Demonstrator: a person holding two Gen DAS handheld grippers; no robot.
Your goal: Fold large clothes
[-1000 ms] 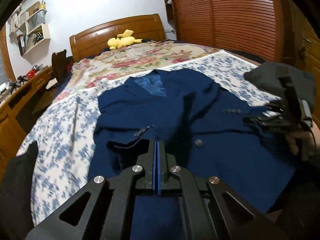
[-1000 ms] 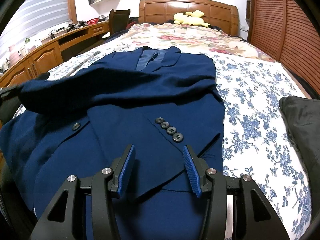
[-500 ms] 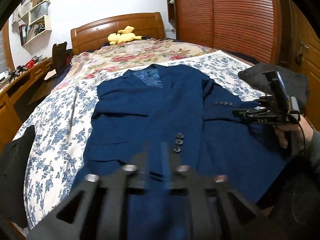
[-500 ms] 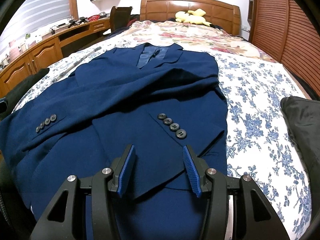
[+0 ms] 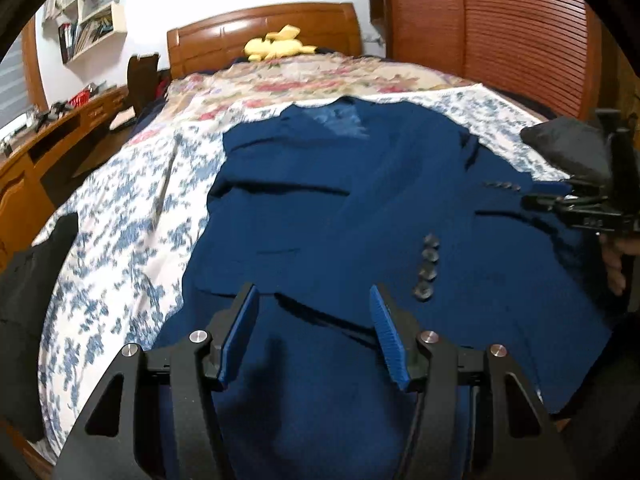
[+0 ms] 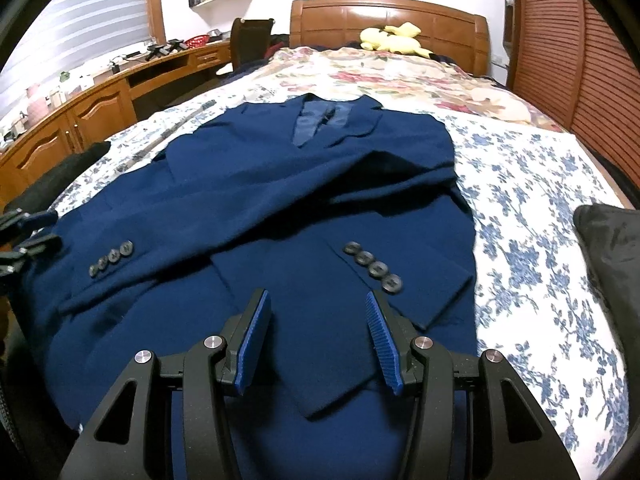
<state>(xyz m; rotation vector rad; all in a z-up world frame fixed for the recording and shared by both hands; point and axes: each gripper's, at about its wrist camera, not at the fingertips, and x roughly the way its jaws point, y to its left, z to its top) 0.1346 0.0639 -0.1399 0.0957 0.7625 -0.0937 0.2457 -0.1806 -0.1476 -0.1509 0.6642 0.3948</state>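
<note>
both tongs parted and empty, left tongs just opened, right tongs over navy jacket

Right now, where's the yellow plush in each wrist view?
Left wrist: plush top centre, left of middle, against the headboard.
Right wrist: plush top, right of centre, against the same headboard.
Shared landmark: blue jacket below it.

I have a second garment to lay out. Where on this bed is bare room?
Bare sheet lies between the blue jacket and the black bundle, and along the jacket's desk side. The jacket fills the middle.
</note>
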